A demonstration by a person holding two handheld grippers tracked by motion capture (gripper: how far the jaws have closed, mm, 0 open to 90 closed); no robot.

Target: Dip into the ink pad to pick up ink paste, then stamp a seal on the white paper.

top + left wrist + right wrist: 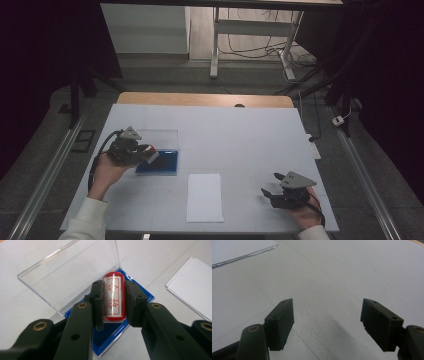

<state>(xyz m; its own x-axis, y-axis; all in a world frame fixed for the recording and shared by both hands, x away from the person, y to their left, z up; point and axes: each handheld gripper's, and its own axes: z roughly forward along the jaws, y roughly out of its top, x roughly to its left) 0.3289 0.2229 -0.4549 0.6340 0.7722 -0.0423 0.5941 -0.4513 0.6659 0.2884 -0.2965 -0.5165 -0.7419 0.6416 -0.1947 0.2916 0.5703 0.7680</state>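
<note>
Stamp (113, 297) base hidden between the tongs, paper (192, 287) cut off by the edge, stamp characters unreadable

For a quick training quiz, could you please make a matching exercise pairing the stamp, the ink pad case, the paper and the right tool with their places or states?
Things:
1. stamp
2. case
3. paper
4. right tool

States:
A. open, holding nothing
B. clear lid raised, blue inside
C. clamped in the left tool
D. lying flat between both hands

Pairs: 1-C, 2-B, 3-D, 4-A
</note>
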